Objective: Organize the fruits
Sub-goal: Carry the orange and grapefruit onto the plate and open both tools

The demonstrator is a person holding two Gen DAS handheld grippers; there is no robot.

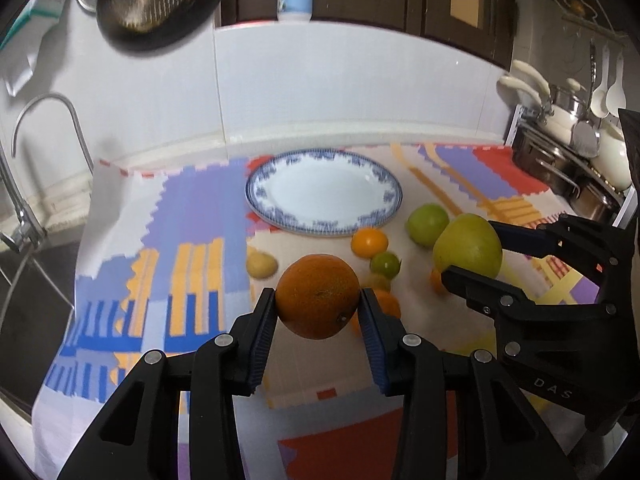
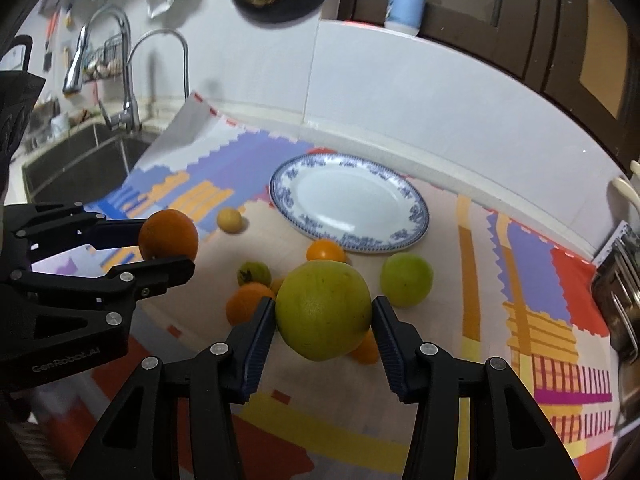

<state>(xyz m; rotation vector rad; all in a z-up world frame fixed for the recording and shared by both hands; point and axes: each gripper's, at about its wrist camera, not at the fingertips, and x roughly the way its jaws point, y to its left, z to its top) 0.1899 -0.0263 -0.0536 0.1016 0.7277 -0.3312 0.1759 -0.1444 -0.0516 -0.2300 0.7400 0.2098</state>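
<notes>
Left gripper [image 1: 319, 306]: its fingers [image 1: 262, 328] are clamped on an orange [image 1: 318, 296], held clear above the bench.
Right gripper [image 2: 324, 312]: its fingers [image 2: 390, 340] are clamped on a big yellow-green fruit [image 2: 323, 310], also lifted off the cloth.
Plate [image 1: 264, 196]: blue-rimmed, bare, lying ahead of both grippers and beyond the loose fruit; from the left gripper it is almost straight ahead, from the right gripper ahead and slightly right.
Nearer hand: I cannot tell; both look about equally far from the plate.
Likely next move: carry each fruit forward over the loose ones and set it on the plate.
Loose fruit: a green one [image 2: 406, 279], a small orange one [image 2: 326, 251] and a yellow one [image 2: 229, 220] lie on the patterned cloth [image 2: 560, 280].
Writing: the left gripper's body reads "GenRobot.AI"; the right's shows "DAS".
</notes>
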